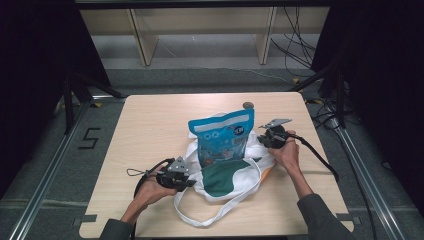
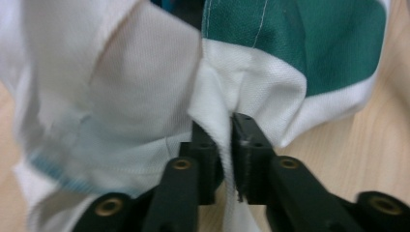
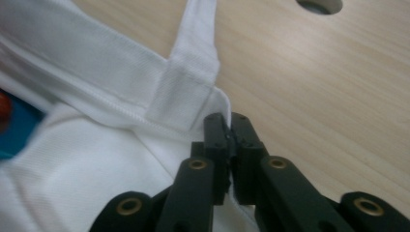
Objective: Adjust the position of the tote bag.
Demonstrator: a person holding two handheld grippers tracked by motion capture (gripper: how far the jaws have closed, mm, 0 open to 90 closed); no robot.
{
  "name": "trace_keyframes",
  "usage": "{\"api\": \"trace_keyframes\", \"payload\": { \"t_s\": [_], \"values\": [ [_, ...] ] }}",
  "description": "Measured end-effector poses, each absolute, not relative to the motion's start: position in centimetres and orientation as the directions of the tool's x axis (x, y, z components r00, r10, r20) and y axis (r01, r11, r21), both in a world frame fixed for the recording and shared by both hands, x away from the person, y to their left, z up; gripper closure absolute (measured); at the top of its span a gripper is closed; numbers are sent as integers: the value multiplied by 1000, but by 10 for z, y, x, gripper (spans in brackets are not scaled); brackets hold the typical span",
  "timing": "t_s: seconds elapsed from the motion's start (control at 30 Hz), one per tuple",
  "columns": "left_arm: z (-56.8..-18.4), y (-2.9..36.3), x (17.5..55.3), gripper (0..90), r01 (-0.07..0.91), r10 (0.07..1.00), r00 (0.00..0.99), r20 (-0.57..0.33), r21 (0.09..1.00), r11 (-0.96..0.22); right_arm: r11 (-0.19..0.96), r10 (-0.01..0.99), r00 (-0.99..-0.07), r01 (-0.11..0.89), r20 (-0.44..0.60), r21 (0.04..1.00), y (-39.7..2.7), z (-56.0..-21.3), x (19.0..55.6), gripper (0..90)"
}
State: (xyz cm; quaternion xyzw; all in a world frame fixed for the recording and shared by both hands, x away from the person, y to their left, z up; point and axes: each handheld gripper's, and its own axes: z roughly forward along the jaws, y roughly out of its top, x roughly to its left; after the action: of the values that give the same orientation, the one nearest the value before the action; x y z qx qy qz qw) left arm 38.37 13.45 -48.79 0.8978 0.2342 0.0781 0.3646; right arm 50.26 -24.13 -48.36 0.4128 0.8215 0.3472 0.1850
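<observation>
Two grippers, both pinching the same white cloth bag (image 1: 250, 172) near the middle of the table (image 1: 150, 125). The bag lies flat with a green patch (image 1: 220, 177) facing up. A blue packet (image 1: 222, 137) sticks out of its far end, so the mouth looks to face away from the person; packet's long axis runs near-to-far. Left gripper (image 2: 223, 145) sits at the bag's left side, jaws nearly together, with a fold of white cloth squeezed between them. Right gripper (image 3: 229, 142) sits at the bag's right side, farther back, jaws pressed tight on the hem right by a sewn strap (image 3: 186, 92). Another strap (image 1: 210, 217) loops loose off the bag's near end. Next move probably turns on pulling the two sides apart around the packet.
</observation>
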Motion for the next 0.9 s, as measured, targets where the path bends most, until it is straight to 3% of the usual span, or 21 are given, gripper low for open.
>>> {"api": "trace_keyframes", "payload": {
  "t_s": [0.1, 0.27, 0.53, 0.9],
  "values": [
    [-471, 138, 383, 663, 381, 490, 868, -80, 741, -553, 378, 778, -626, 541, 59, 751, -251, -459, 493, 720],
    [-456, 142, 386, 595, 386, 501, 858, -117, 790, -477, 329, 700, -699, 493, 142, 806, -260, -432, 463, 660],
    [-452, 138, 372, 473, 421, 570, 815, -105, 783, -458, 405, 609, -780, 465, 147, 787, -246, -418, 414, 599],
    [-456, 158, 354, 406, 442, 642, 758, -116, 815, -375, 378, 659, -741, 476, 130, 794, -262, -425, 394, 507]
  ]
}}
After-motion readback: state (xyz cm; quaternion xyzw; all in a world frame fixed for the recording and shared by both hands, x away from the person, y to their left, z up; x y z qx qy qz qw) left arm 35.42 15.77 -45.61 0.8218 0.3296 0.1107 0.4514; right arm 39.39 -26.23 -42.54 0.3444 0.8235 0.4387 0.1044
